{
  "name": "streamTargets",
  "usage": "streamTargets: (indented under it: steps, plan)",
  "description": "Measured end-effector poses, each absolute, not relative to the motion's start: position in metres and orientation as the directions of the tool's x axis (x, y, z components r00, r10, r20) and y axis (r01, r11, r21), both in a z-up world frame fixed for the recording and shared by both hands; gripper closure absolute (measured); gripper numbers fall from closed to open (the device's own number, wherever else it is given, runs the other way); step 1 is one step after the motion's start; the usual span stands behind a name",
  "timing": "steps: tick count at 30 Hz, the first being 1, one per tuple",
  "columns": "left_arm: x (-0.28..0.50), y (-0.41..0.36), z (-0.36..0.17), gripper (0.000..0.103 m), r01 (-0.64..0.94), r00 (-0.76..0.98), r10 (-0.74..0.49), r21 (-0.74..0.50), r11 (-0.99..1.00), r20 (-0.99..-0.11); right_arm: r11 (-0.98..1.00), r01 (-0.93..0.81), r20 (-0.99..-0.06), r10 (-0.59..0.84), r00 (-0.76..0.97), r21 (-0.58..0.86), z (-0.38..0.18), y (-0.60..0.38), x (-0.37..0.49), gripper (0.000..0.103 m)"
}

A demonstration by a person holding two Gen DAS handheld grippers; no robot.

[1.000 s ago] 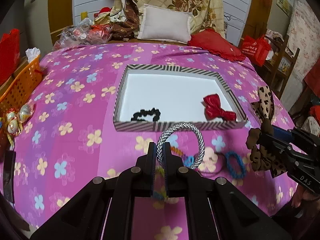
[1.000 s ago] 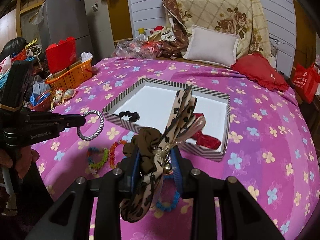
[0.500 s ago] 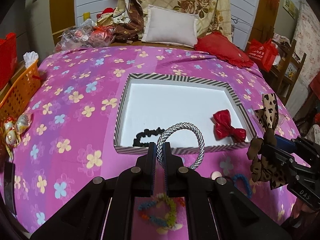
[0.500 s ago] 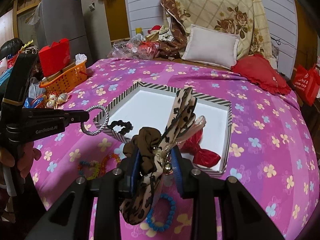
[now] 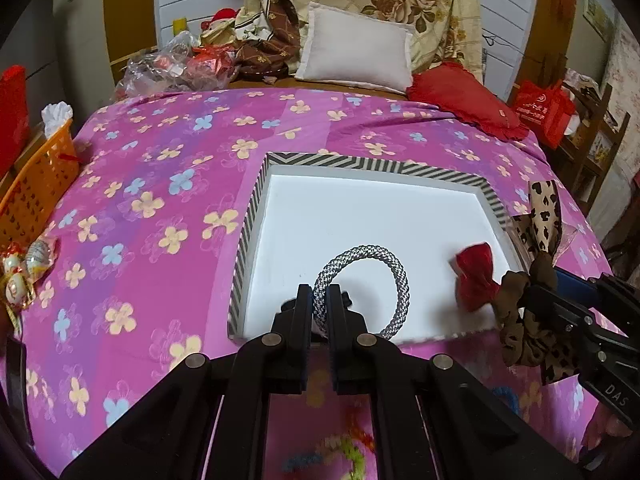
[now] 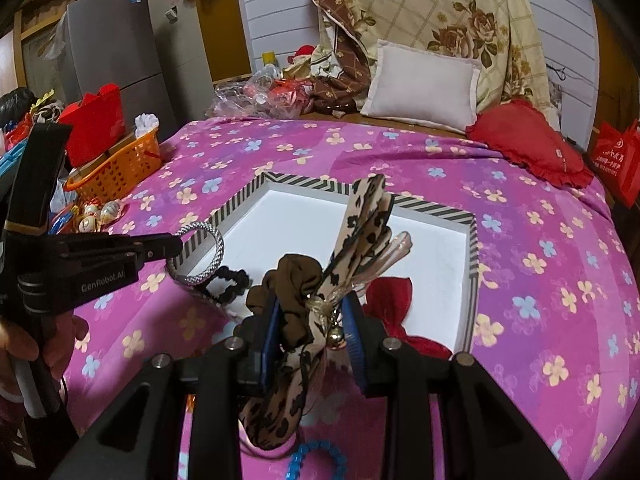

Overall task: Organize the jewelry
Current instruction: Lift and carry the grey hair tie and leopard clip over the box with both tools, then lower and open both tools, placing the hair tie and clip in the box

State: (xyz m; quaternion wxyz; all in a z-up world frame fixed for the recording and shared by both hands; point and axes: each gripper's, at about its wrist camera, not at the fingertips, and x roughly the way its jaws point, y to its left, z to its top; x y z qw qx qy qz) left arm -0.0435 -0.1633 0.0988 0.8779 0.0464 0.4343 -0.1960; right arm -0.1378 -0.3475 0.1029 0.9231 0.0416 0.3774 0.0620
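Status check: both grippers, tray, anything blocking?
Left gripper shut on silver bangle, over tray. Right gripper shut on leopard scrunchie. Black scrunchie below the bangle.

A bed with a pink flowered cover carries a striped-rimmed white tray. A blue beaded bracelet lies near the front edge, and a white pillow and red cushion at the head.

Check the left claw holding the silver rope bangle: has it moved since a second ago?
Yes. The left claw has carried the silver rope bangle forward: earlier it hung short of the striped tray, now it hangs over the tray's white floor.
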Motion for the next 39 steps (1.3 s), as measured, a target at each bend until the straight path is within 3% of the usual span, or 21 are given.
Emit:
streamTargets:
  steps: [7, 25, 30, 39]
  plan:
    - [-0.012, -0.172, 0.087, 0.103, 0.361, 0.534, -0.295, -0.102, 0.927, -0.792, 0.982, -0.064, -0.707, 0.172, 0.686, 0.177, 0.084, -0.353, -0.101, 0.072]
    - [0.025, -0.176, 0.031, 0.103, 0.291, 0.466, -0.218, -0.085, 0.953, -0.857, 0.986, -0.066, -0.798, 0.163, 0.58, 0.154, 0.023, -0.339, -0.052, 0.069]
    - [0.027, -0.173, 0.028, 0.103, 0.262, 0.469, -0.193, -0.073, 0.962, -0.862, 0.987, -0.057, -0.796, 0.154, 0.585, 0.149, 0.023, -0.34, -0.054, 0.059]
    - [0.02, -0.167, 0.038, 0.082, 0.255, 0.477, -0.21, -0.094, 0.962, -0.854, 0.984, -0.056, -0.766, 0.168, 0.621, 0.17, 0.044, -0.339, -0.075, 0.042]
